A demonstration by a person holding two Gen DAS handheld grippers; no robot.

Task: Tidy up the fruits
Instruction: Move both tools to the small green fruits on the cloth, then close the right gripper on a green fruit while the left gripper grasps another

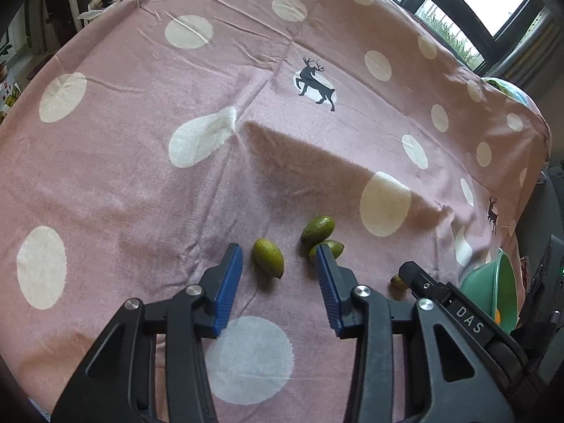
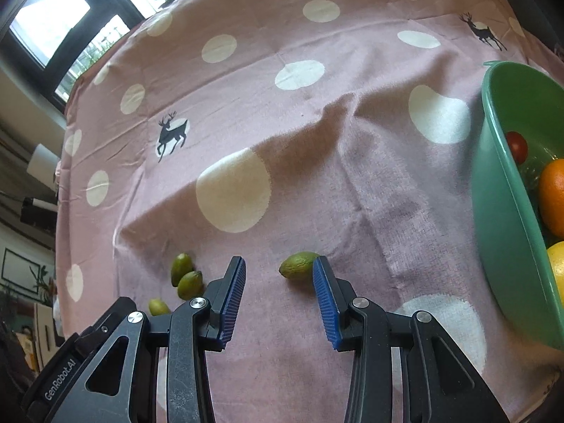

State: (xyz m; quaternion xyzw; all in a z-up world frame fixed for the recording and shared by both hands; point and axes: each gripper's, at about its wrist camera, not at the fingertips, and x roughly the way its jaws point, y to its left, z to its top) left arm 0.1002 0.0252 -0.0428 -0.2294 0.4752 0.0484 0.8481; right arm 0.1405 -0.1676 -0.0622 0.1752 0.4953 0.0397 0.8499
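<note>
A pink dotted cloth (image 2: 317,162) covers the table. At three o'clock in the right wrist view sits a green bowl (image 2: 500,190) holding an orange (image 2: 553,197). Both the left gripper (image 1: 278,257) and right gripper (image 2: 278,268) stand apart, gripping nothing. One small green fruit (image 1: 268,257) lies between the left fingertips; another green fruit (image 2: 298,264) lies at the right gripper's twelve o'clock.

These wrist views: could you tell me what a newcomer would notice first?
A pink polka-dot cloth with deer prints fills both views. Small green fruits lie scattered on it just ahead of the open left gripper and right gripper. A green bowl holding orange, yellow and red fruit sits at the right.
</note>
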